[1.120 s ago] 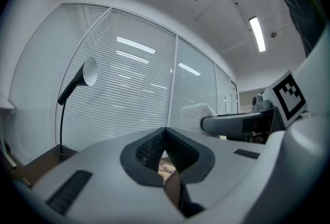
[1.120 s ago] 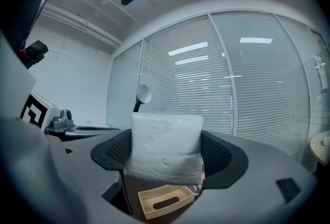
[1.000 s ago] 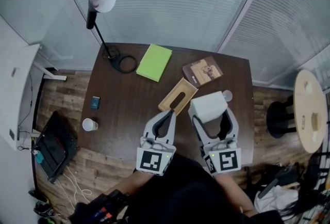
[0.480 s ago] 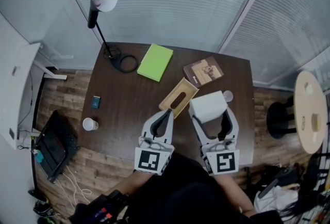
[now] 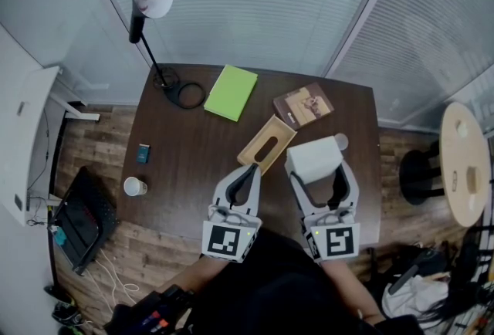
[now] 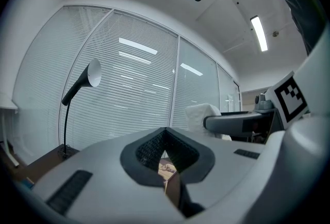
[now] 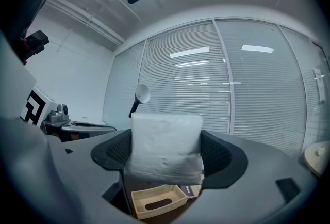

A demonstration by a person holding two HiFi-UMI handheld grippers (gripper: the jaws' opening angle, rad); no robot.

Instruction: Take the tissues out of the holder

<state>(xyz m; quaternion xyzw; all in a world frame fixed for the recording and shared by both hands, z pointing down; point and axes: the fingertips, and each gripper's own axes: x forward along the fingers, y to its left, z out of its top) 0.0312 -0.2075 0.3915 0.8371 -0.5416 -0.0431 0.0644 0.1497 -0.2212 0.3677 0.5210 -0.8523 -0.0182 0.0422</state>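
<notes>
Head view: right gripper (image 5: 315, 170) clamps the white tissues (image 5: 312, 156) above the table (image 5: 185, 164), beside the wooden holder (image 5: 266, 144); left gripper (image 5: 251, 170) closed | Left gripper view: left gripper (image 6: 166, 145) pinched, empty | Right gripper view: tissues (image 7: 165, 145) look soft and light, squeezed at both sides; holder (image 7: 157, 201) below.

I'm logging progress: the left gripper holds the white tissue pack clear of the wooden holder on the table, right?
Wrong gripper. The right gripper holds the white tissue pack clear of the wooden holder on the table. The right gripper view shows the pack clamped between its jaws. The left gripper has no pack.
</notes>
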